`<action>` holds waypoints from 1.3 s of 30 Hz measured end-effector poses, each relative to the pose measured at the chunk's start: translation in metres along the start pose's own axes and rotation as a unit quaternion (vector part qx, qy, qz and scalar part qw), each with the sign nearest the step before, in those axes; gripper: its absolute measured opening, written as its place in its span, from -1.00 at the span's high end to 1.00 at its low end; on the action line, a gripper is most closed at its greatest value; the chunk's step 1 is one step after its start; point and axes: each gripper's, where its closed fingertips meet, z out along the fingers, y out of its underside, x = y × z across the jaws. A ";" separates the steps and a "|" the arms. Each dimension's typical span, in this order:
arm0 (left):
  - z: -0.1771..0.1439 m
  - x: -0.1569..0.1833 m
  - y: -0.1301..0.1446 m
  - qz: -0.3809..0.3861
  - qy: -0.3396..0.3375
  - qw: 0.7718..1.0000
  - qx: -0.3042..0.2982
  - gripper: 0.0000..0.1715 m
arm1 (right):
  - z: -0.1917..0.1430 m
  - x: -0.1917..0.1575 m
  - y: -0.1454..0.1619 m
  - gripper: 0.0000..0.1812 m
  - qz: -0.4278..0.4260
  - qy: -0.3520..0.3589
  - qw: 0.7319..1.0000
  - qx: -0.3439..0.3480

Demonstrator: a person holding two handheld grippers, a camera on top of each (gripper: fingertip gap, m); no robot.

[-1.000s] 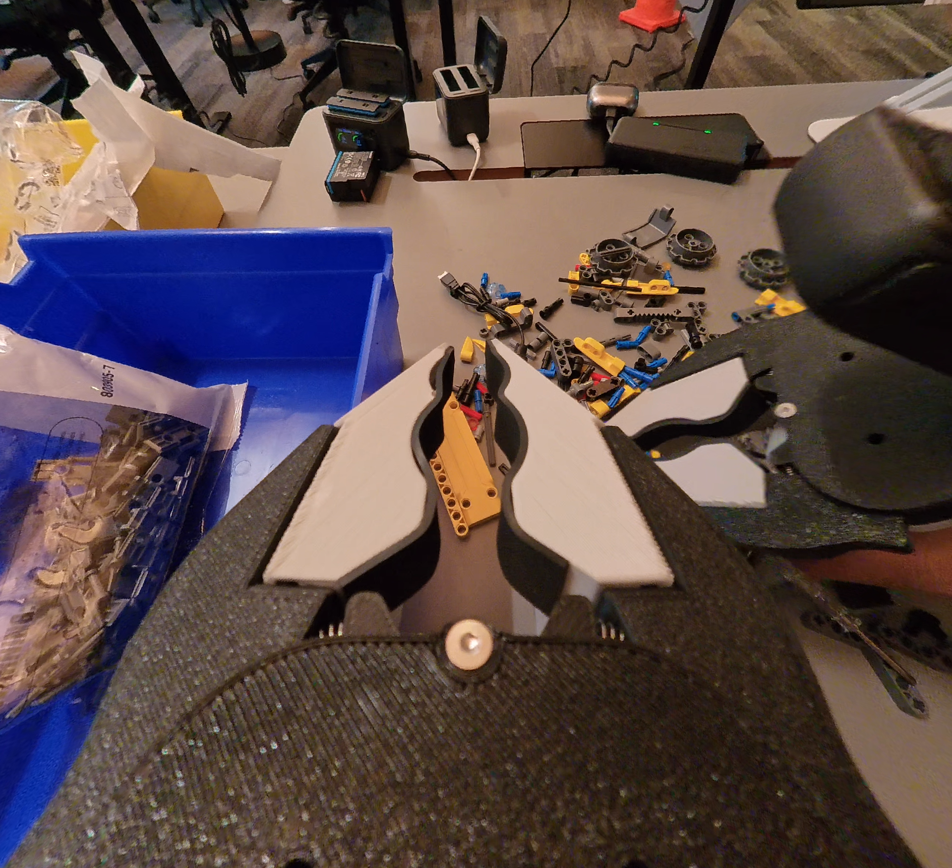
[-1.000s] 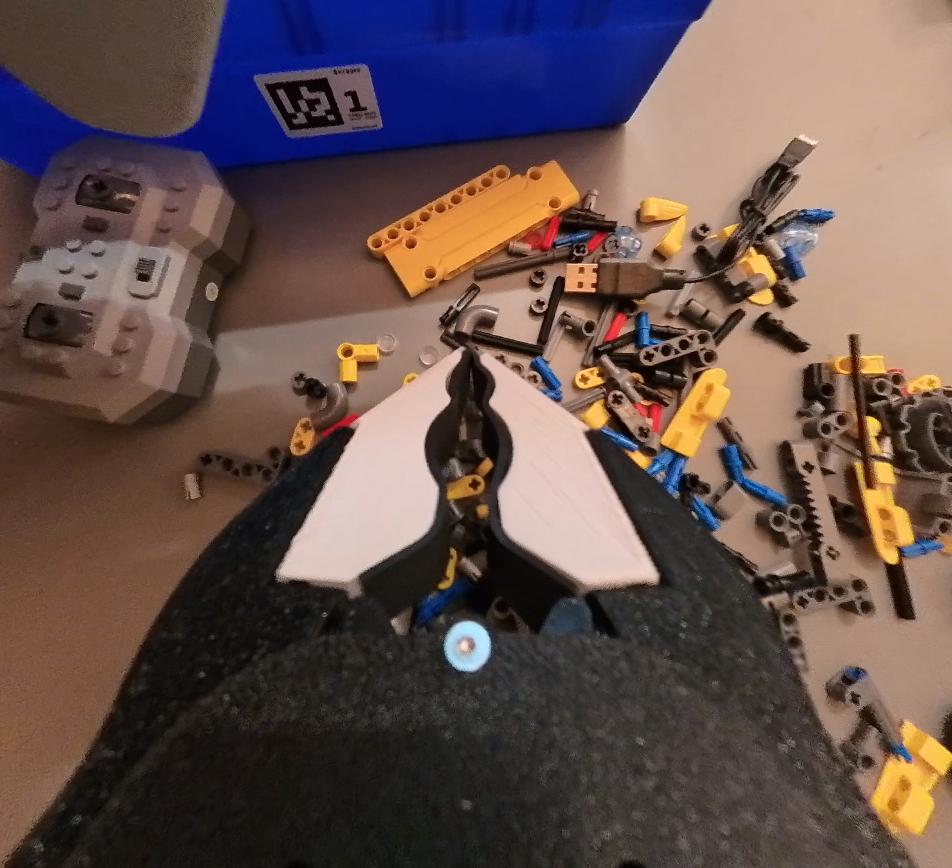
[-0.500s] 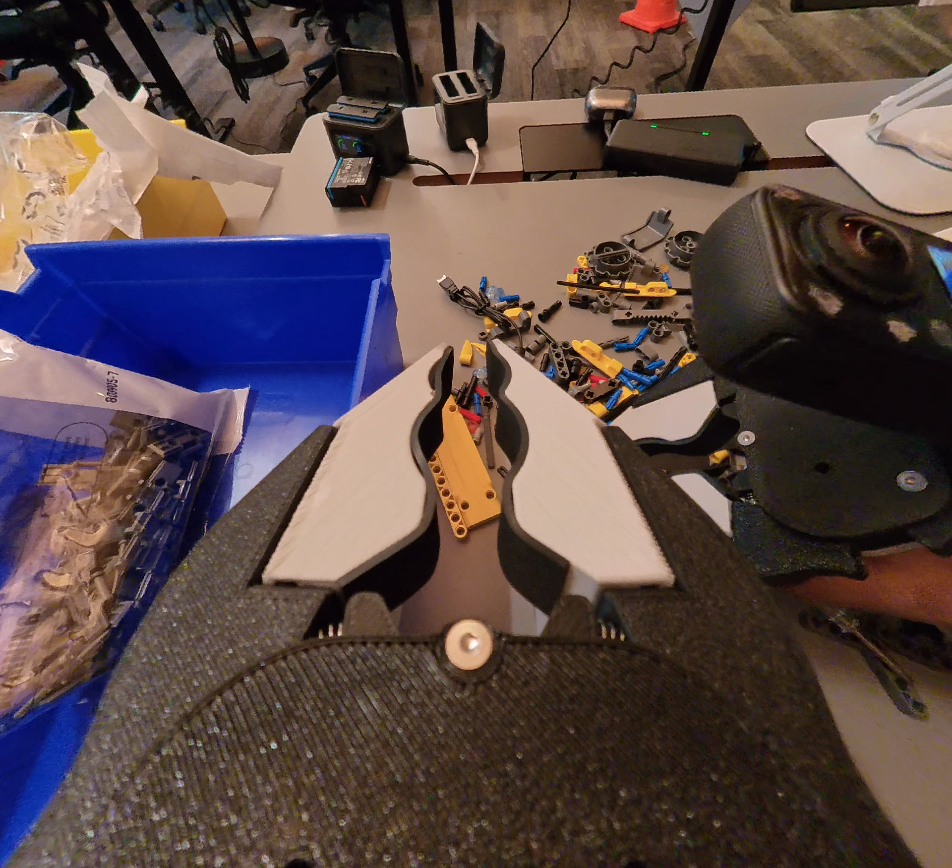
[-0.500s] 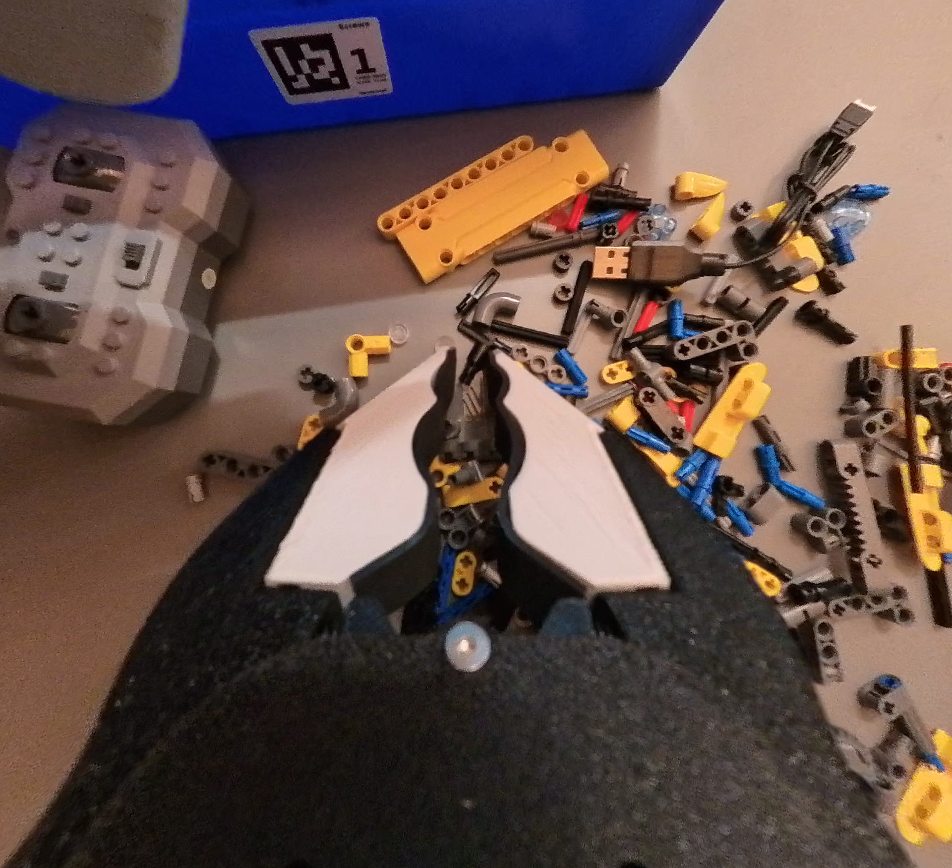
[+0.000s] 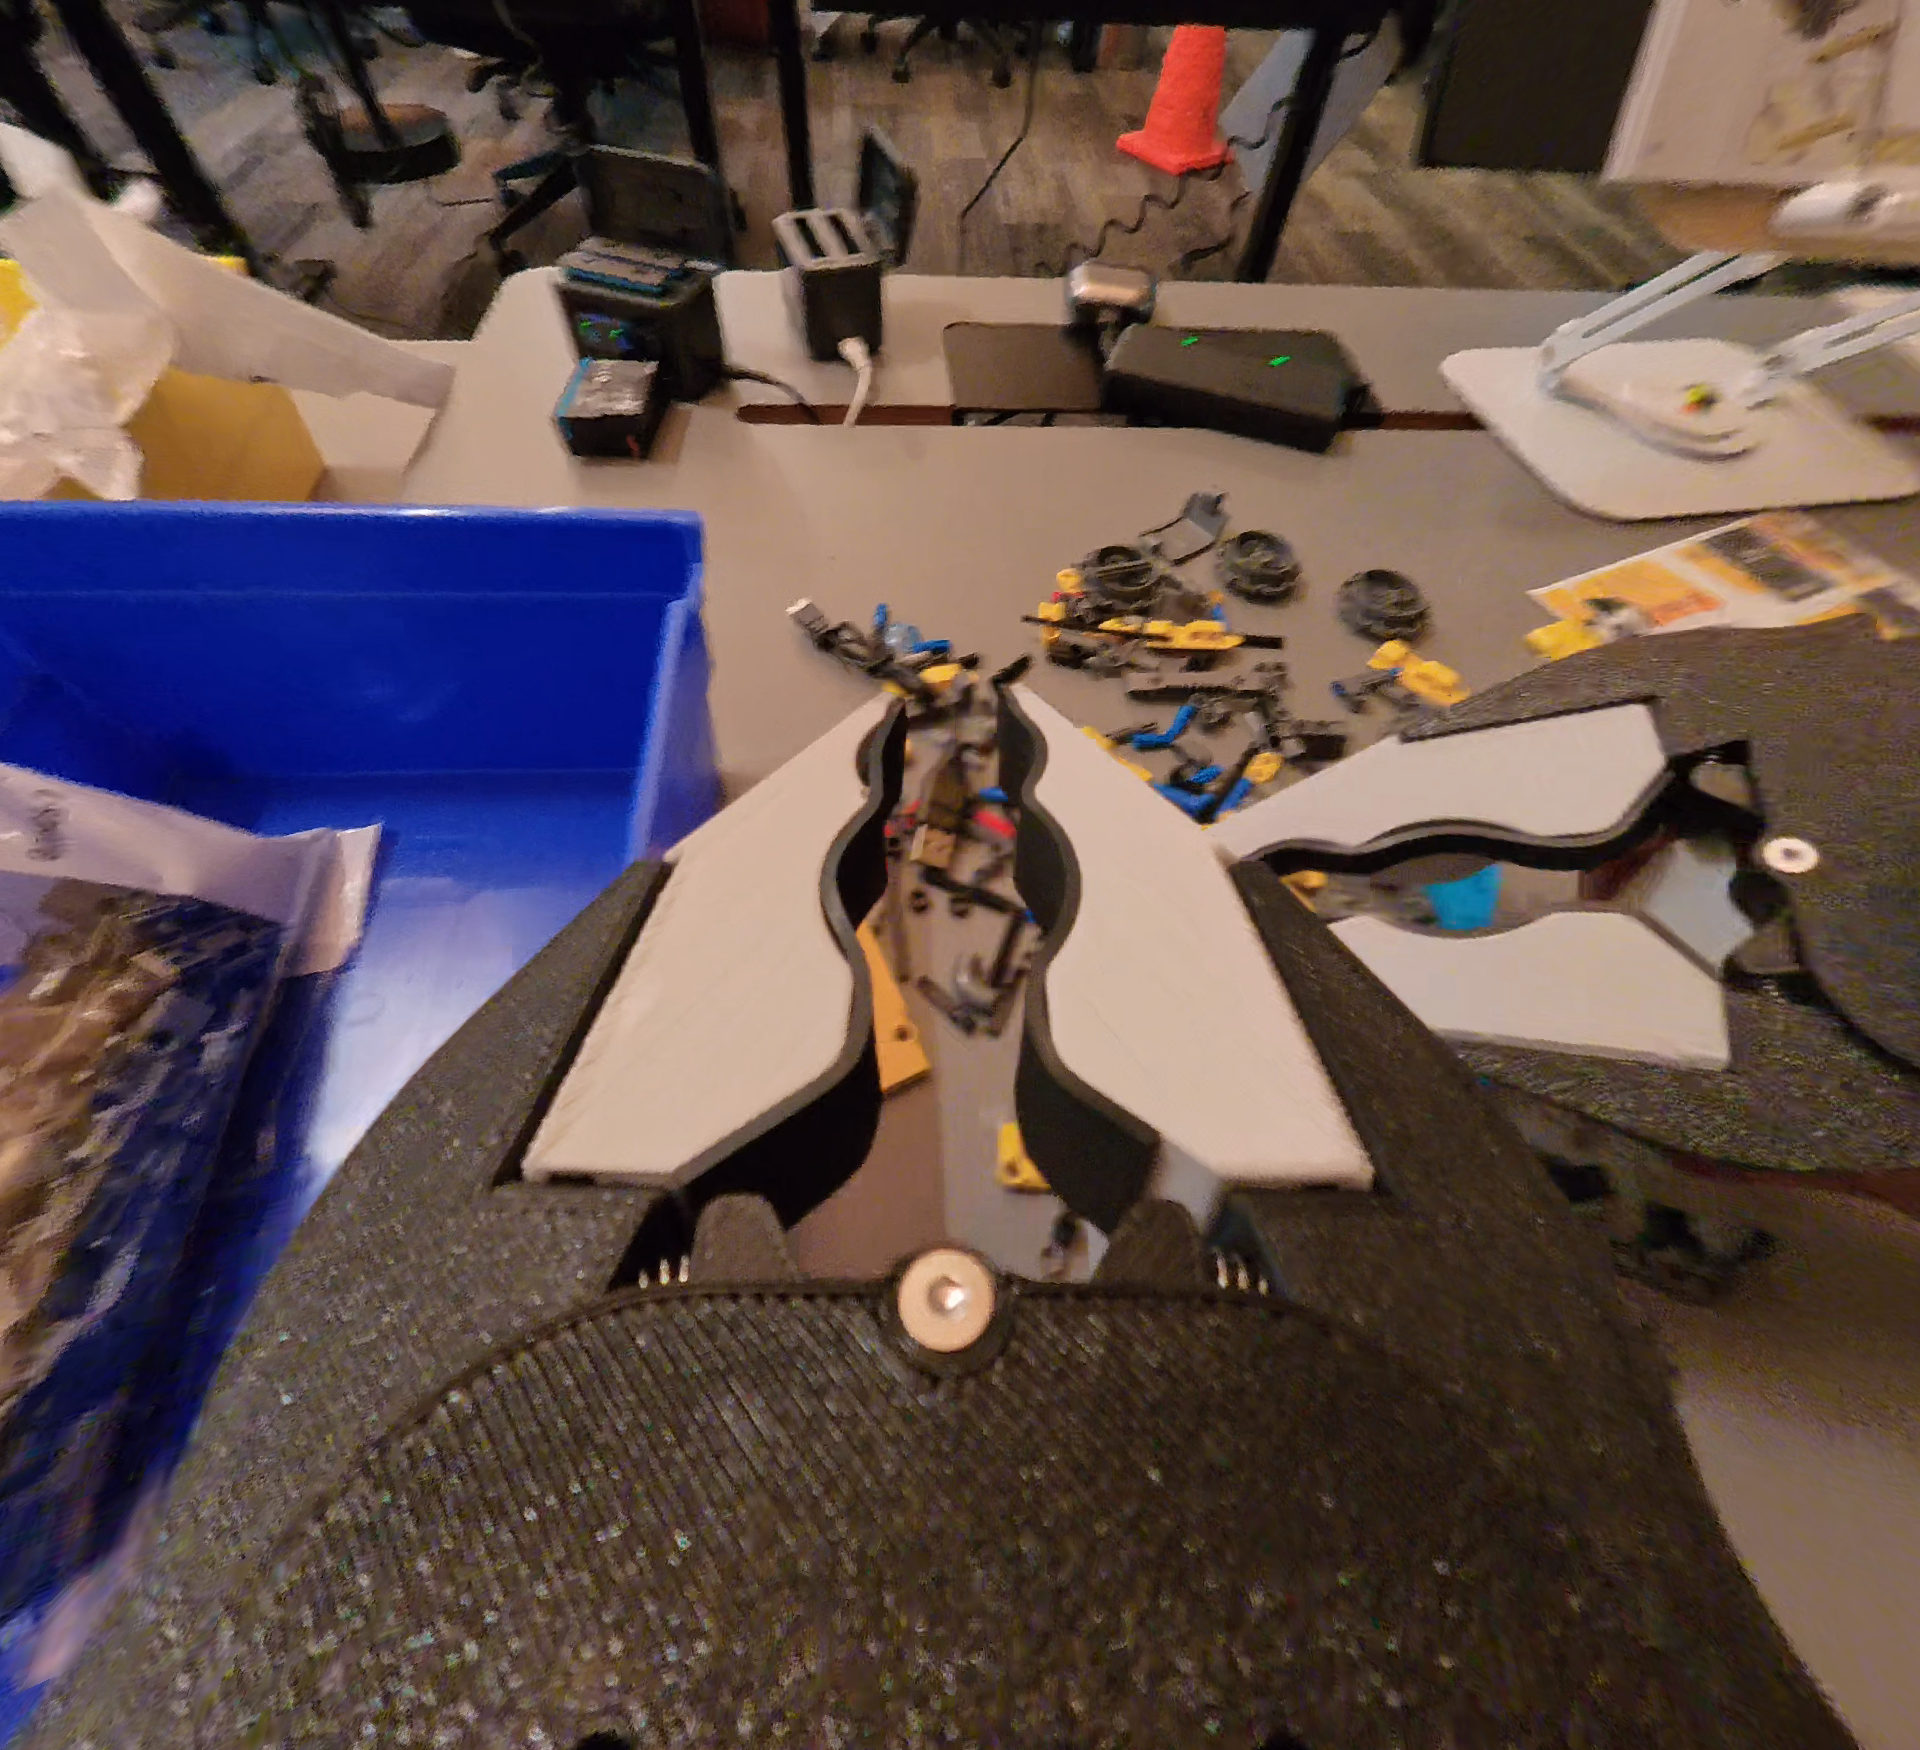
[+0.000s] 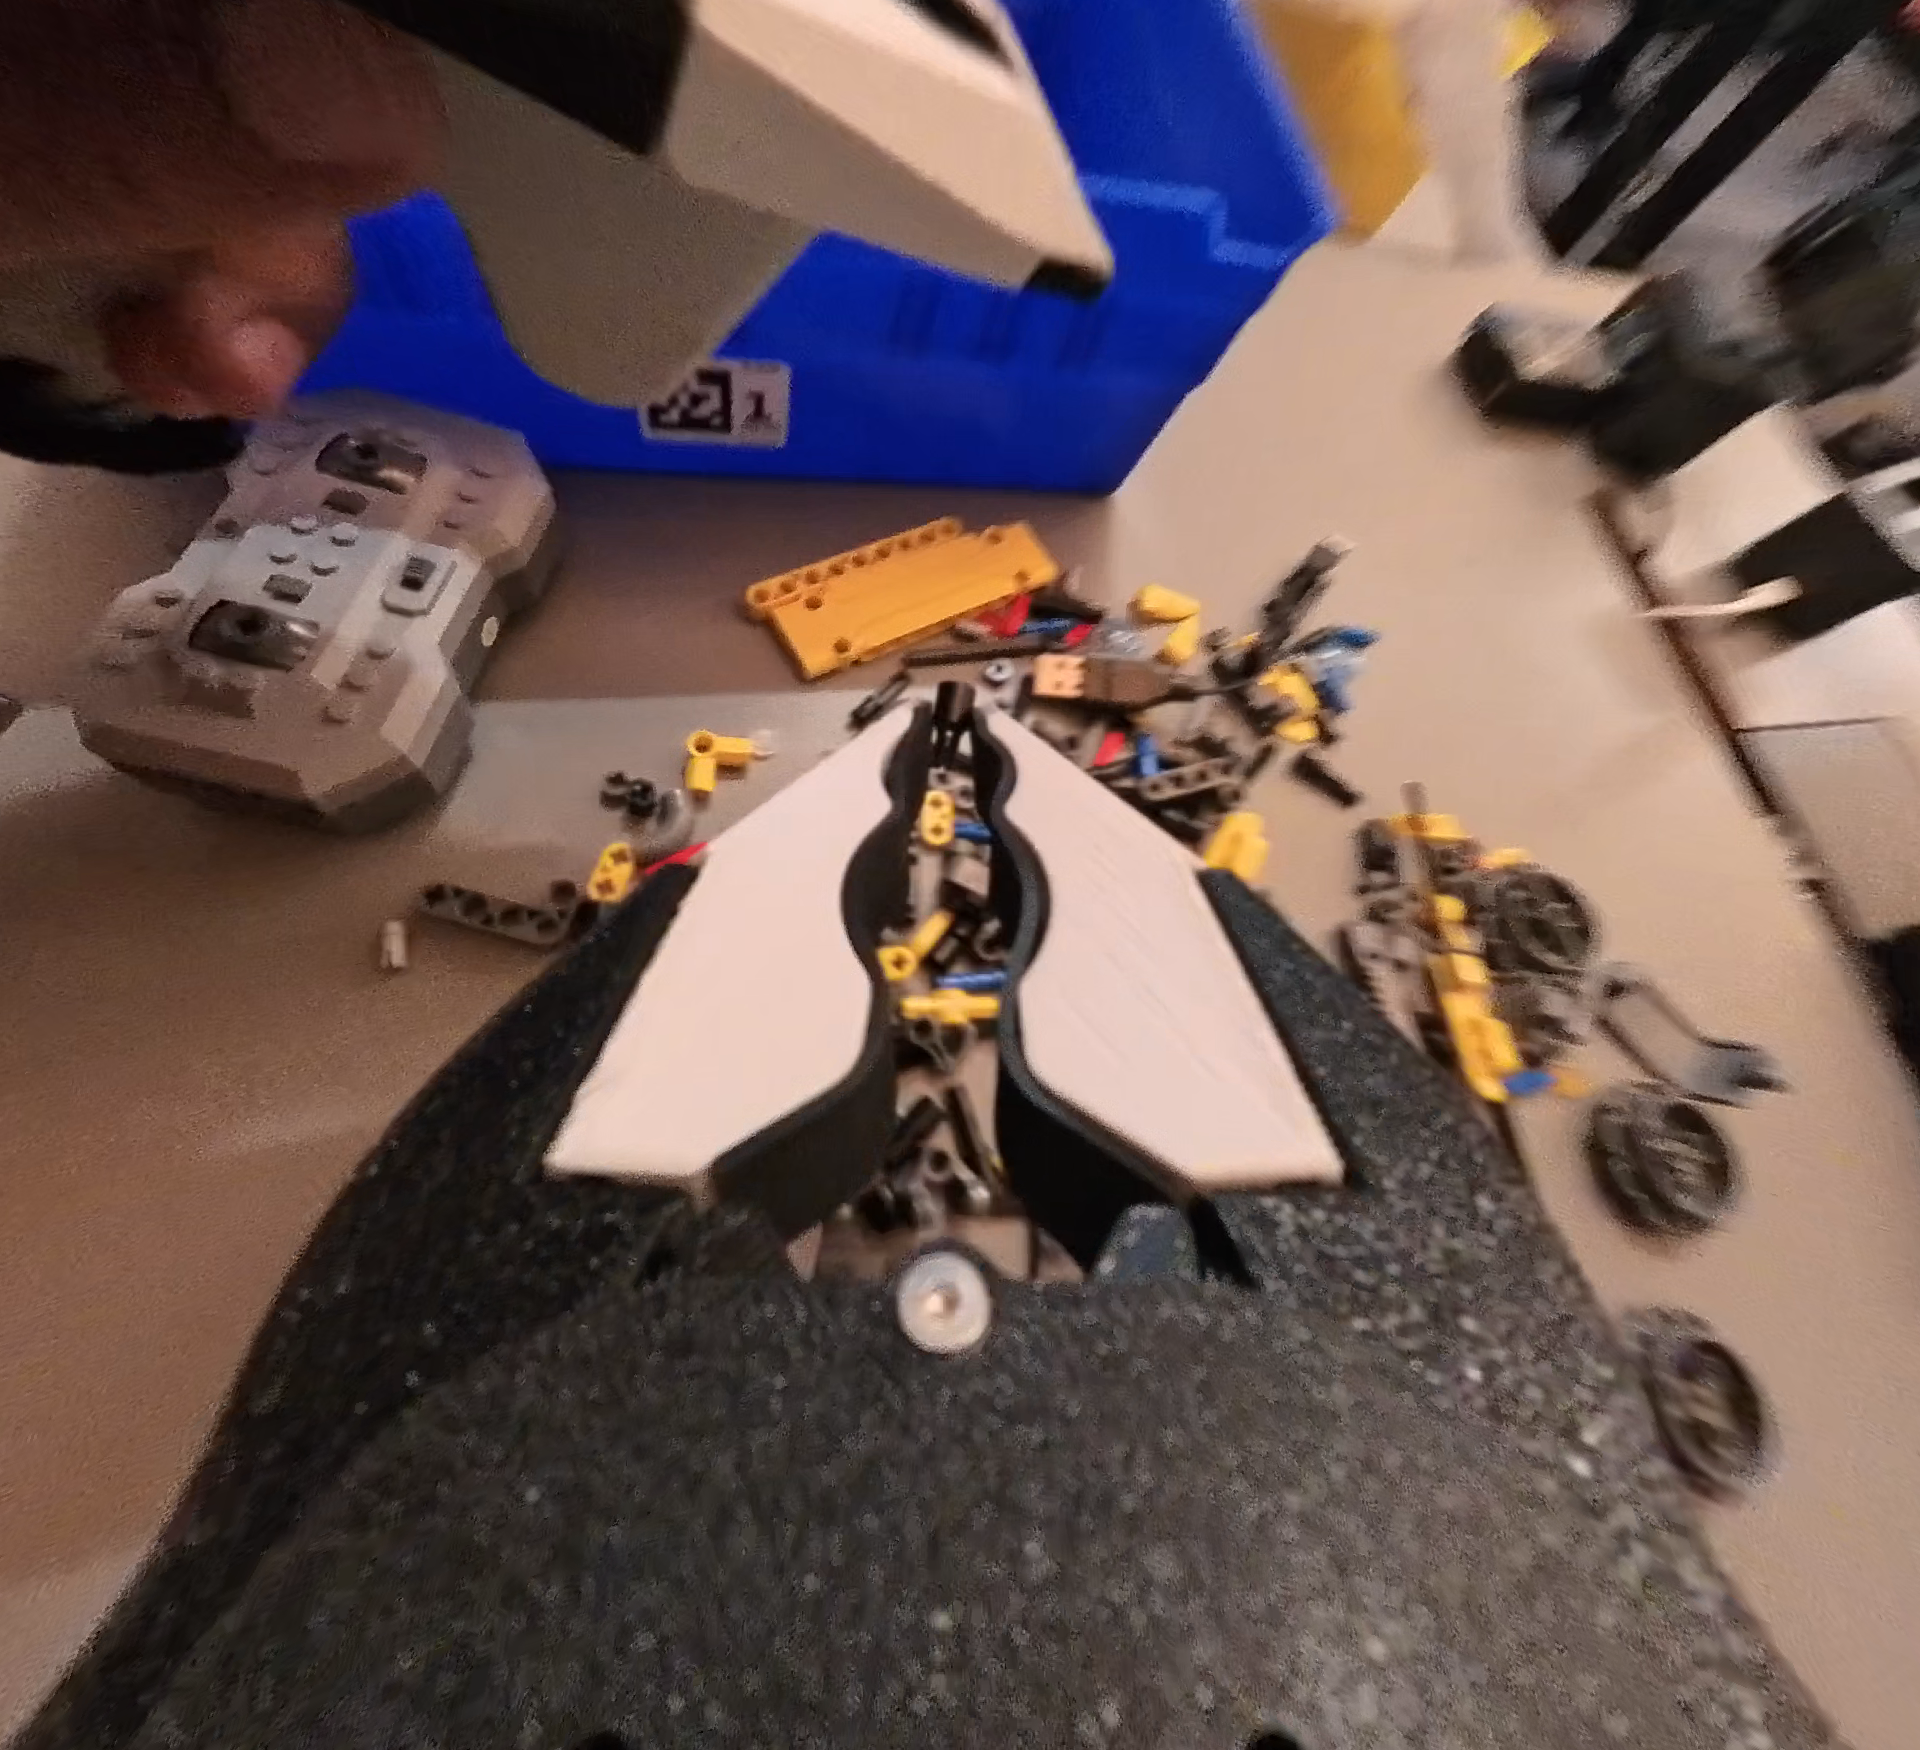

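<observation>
Left wrist view first: the left gripper [image 5: 951, 713] hangs above the grey table [image 5: 935, 495], its fingers parted with a clear gap and nothing between them. Through that gap you see part of a yellow panel [image 5: 894, 1025] lying on the table below. To the left sits the blue bin [image 5: 416, 547], and in it a clear bag [image 5: 125, 1025] packed with small pieces; the far part of the bin floor is bare. Farther out and to the right, a loose pile of small pieces [image 5: 1174, 661] is spread on the table, and the right gripper [image 5: 1231, 843] comes in from the right, just beside it.

Right wrist view now, quite blurred: the right gripper's fingers are pinched nearly together, and a small black piece [image 6: 948, 701] appears clamped at the very tips, above the pile. Far left, a grey studded block [image 6: 312, 599] rests near the bin's front wall. The bin's inside is hidden here.
</observation>
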 end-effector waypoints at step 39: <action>-0.103 0.161 -0.081 -0.250 0.659 0.699 0.121 0.94 | -0.187 0.000 -0.095 0.91 -0.300 0.230 0.896 0.232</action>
